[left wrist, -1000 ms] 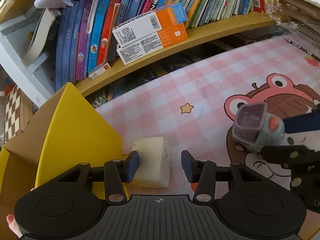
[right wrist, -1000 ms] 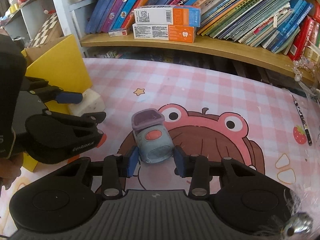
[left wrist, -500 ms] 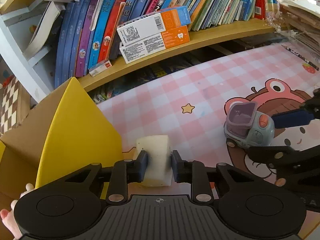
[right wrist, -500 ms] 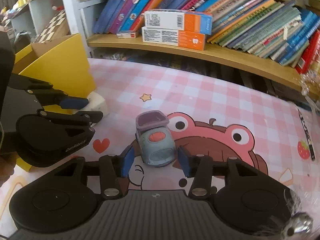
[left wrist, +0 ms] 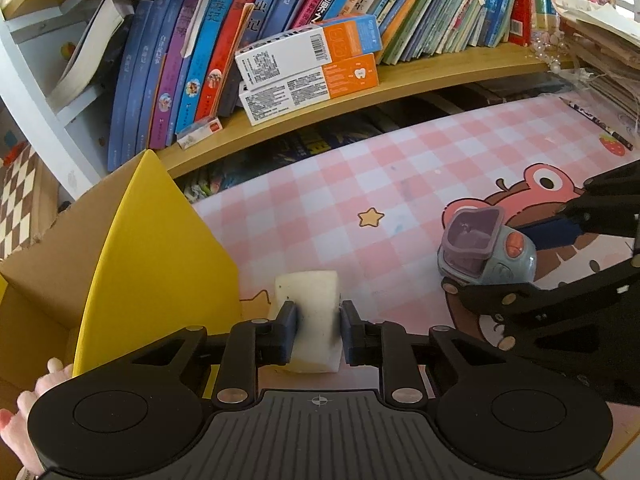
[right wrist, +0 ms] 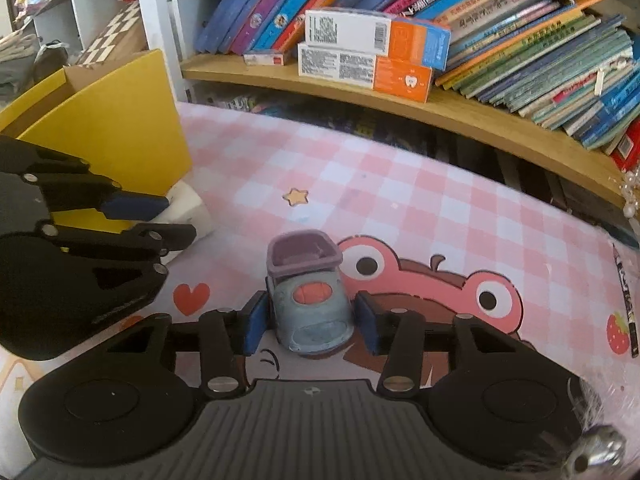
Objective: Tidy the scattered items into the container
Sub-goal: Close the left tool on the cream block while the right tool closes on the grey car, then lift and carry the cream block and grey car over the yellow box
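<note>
A white sponge block [left wrist: 308, 288] lies on the pink check mat beside the yellow cardboard box [left wrist: 160, 248]. My left gripper [left wrist: 318, 332] is shut on it, both pads pressing its sides. A grey-blue toy car [right wrist: 308, 300] with a purple tub on its back stands on the frog print. It sits between the jaws of my right gripper [right wrist: 311, 320], which are closing with thin gaps left at each pad. From the right wrist, the left gripper [right wrist: 168, 220] and sponge [right wrist: 192, 208] show by the yellow box [right wrist: 120, 128]. The toy car [left wrist: 484, 252] also appears in the left wrist view.
A wooden shelf [left wrist: 440, 72] packed with books runs along the back, with two orange-and-white cartons [left wrist: 312, 68] stacked on it. A pencil [right wrist: 624, 300] lies at the mat's right edge. A person's hand [left wrist: 24, 412] shows at the lower left by the box.
My left jaws have closed from wide apart onto the sponge. My right jaws, tight beside the toy car a second ago, have spread slightly. Neither hand has shifted much.
</note>
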Tool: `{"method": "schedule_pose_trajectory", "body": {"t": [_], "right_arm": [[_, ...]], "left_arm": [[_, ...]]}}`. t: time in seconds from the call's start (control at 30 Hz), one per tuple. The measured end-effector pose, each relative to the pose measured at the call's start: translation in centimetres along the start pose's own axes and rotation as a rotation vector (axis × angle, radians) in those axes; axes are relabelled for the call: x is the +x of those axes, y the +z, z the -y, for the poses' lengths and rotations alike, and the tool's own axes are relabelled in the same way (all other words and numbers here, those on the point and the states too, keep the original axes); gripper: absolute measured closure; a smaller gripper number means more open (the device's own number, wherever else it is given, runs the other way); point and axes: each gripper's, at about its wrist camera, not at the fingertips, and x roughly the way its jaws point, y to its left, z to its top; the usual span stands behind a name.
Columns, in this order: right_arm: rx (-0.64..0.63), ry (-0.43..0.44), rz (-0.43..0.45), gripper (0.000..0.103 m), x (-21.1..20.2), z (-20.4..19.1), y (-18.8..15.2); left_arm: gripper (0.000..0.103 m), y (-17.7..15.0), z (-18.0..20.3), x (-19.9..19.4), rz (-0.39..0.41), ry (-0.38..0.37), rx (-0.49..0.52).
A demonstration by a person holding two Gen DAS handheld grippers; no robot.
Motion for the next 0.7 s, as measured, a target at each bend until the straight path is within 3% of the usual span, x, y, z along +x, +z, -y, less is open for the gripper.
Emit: {"method": "schedule_pose_trajectory", "body": {"t": [0.3, 0.7], "right_arm": [[0.05, -0.035, 0.002, 0.062, -2.6, 0.2, -1.4], [0.123, -0.111, 0.02, 0.062, -8.7, -0.4, -4.0]], "left_arm": [[0.085, -0.5, 0.4, -1.7, 0.016, -0.101, -0.033], [0.086, -2.1, 1.1, -6.5, 0.062, -0.206, -0.001]]}}
